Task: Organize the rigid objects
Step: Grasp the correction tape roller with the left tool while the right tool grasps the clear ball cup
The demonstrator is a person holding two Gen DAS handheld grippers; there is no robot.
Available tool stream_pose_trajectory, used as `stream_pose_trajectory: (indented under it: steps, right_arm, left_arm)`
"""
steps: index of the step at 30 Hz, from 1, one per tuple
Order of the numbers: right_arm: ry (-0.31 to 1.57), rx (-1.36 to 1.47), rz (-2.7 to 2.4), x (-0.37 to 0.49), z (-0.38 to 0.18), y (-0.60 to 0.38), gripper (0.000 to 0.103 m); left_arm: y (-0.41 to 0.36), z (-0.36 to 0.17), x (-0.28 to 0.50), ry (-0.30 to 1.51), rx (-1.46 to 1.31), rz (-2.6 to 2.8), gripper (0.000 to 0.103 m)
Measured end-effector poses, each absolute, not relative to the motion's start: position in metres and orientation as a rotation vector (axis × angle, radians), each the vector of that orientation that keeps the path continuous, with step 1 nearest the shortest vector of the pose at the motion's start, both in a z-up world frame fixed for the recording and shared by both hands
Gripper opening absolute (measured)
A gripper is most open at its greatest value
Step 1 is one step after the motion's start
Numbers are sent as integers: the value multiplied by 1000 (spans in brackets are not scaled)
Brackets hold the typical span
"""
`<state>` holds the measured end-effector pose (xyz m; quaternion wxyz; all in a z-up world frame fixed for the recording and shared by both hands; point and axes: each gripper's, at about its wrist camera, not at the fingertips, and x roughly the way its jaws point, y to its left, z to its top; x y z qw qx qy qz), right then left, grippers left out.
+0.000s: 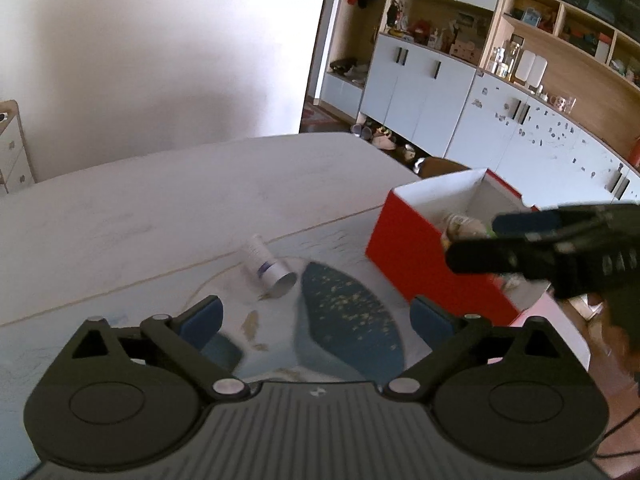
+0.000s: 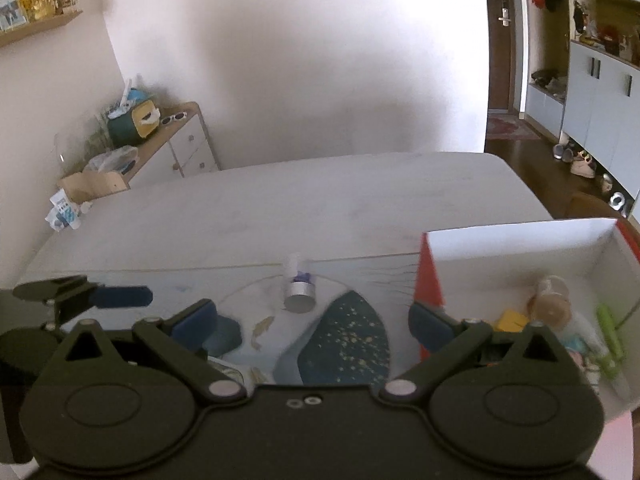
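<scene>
Bright daylight, white wall [image 1: 160,60] blown out; fisheye bends edges, dark corners; motion blur lower right.

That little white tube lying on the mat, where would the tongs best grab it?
Probably across its round middle. The white tube lies on its side with its silver cap end facing the cameras, so open tongs coming from above or the near side can close on its curved sides.

We see a white plastic-looking tube [image 1: 267,265] with a matt silvery cap beside the red box [image 1: 404,248], whose cardboard looks smooth outside, plain white inside. Under it, the mat [image 1: 344,320] looks glossy.
</scene>
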<state>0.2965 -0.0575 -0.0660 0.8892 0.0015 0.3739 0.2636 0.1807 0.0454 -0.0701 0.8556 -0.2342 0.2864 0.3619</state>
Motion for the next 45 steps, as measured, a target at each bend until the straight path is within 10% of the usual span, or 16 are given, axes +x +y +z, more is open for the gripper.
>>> stream_pose_trajectory:
  steps: [45]
  right_arm:
    - [912,-229,593,396,-173,58,88]
  left_arm:
    - [61,-198,188,781,-354,728,100]
